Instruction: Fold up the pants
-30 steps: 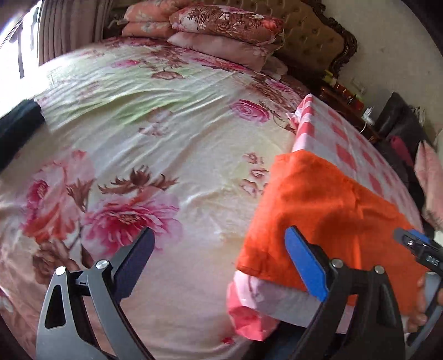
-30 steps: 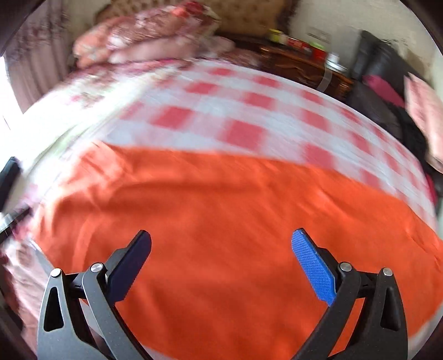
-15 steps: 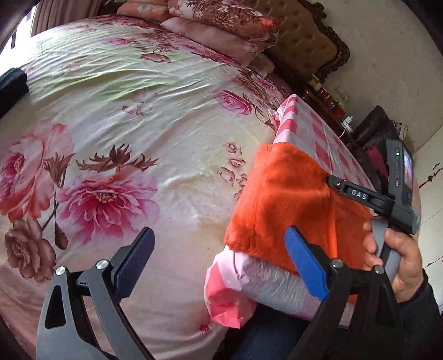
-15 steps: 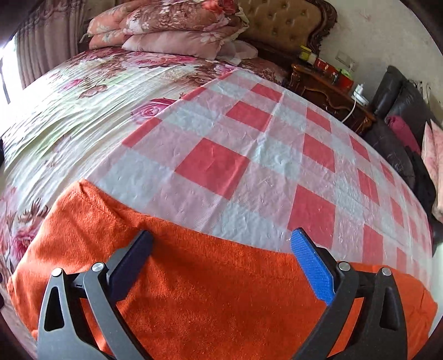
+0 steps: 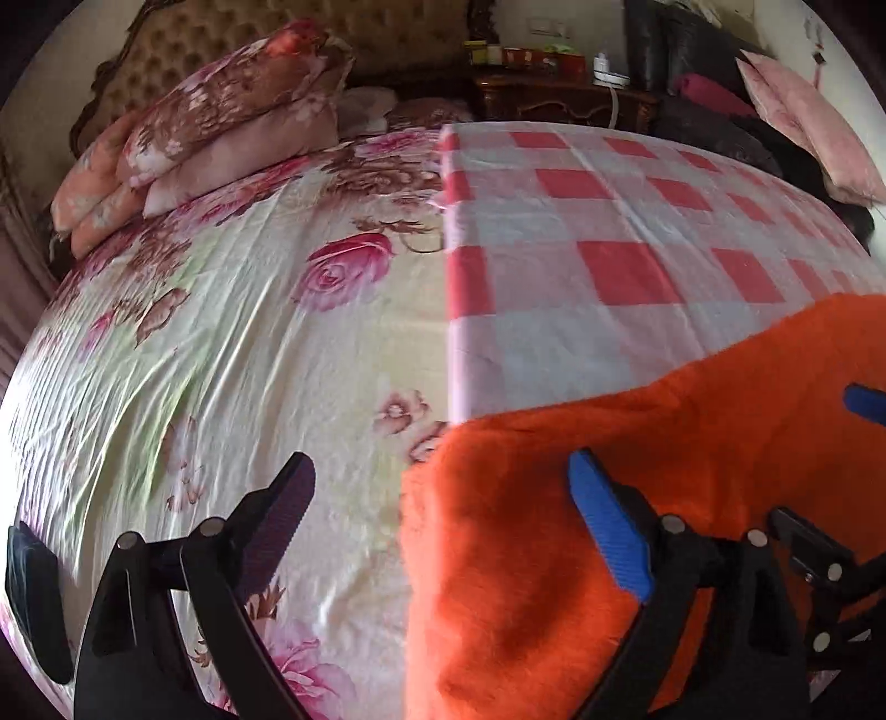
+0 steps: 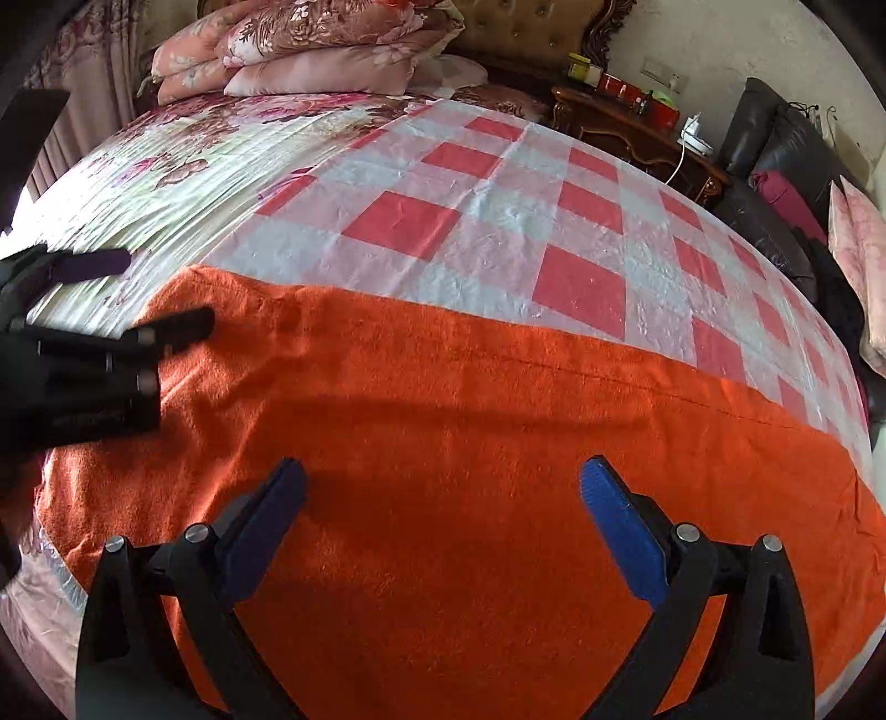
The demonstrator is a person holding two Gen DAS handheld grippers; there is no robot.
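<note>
While both claws stand wide with nothing between their fingers, the orange pants (image 6: pixel 470 454) lie flat along the near edge of the bed (image 5: pixel 221 343), spread over a red-and-white checked cloth (image 6: pixel 498 232). Left claw (image 5: pixel 437 515): hovers over the left end of the pants, its blue finger above the orange fabric and its dark finger above the floral bedsheet (image 6: pixel 183 183); whether either finger touches the surface cannot be told. Right claw (image 6: pixel 443 515): positioned over the middle of the pants, both fingers above the fabric, contact likewise not determinable. From the right wrist view, the left claw appears at the left margin, over the corner of the pants. Pants condition: a long seam or fold line runs across the fabric parallel to its far edge; the surface is largely smooth. Checked cloth: covers the right portion of the bed, its left edge straight against the floral sheet. Stacked pillows (image 5: pixel 221 122) rest at the headboard (image 6: pixel 531 27). A wooden nightstand (image 6: pixel 637 138) stands beside the bed.
</note>
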